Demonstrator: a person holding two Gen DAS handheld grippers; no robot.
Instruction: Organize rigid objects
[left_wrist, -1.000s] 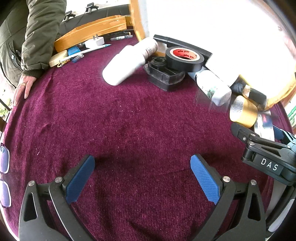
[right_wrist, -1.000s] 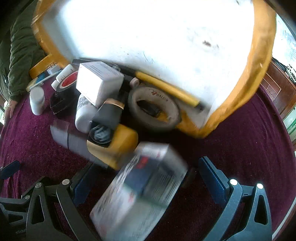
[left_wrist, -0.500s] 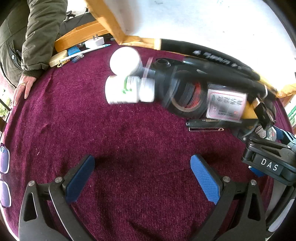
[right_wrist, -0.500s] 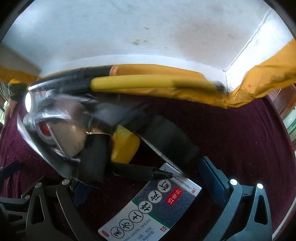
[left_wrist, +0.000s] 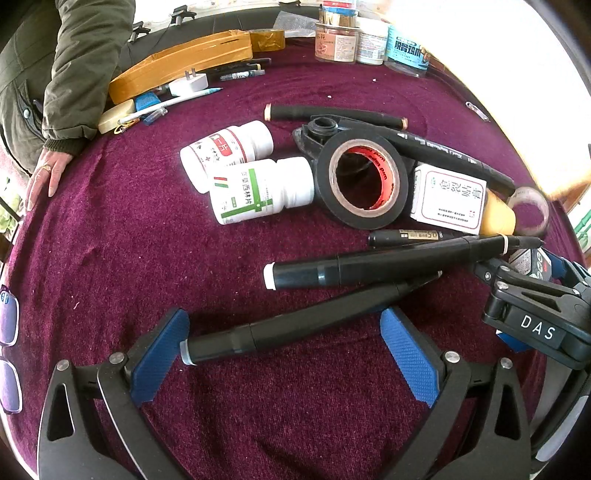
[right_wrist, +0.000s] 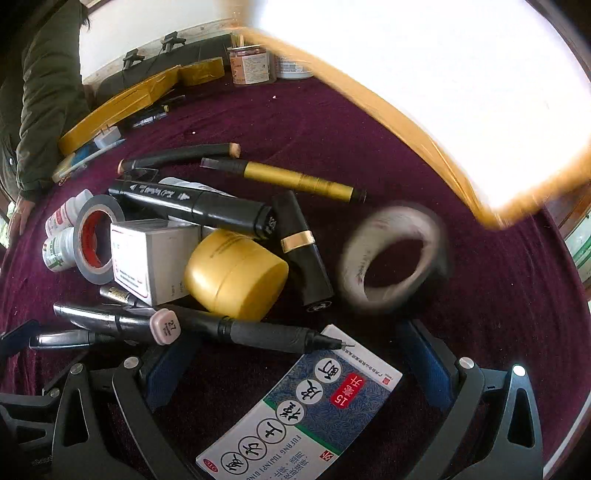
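A pile of rigid objects lies on the purple cloth (left_wrist: 110, 258): two white pill bottles (left_wrist: 258, 190), a black tape roll (left_wrist: 364, 181), a white box (left_wrist: 448, 199), black markers (left_wrist: 369, 264), a gold jar (right_wrist: 234, 273), a gold pen (right_wrist: 295, 181), a black lipstick tube (right_wrist: 303, 254) and a blurred white tape roll (right_wrist: 391, 258). My left gripper (left_wrist: 284, 347) is open, with a black marker (left_wrist: 295, 326) lying between its fingers. My right gripper (right_wrist: 295, 365) is open over a blue-and-white medicine box (right_wrist: 306, 410).
A white tray with a yellow rim (right_wrist: 424, 92) hangs blurred at the upper right. Jars (left_wrist: 369, 37) stand at the far edge. Yellow packets (left_wrist: 184, 59), a charger and pens lie far left beside a person's hand (left_wrist: 44, 177). Glasses (left_wrist: 7, 350) lie at the left edge.
The tray has lifted up and away to the right. The objects it spilled have spread over the cloth and settled; the white tape roll still moves. Both grippers stayed put.
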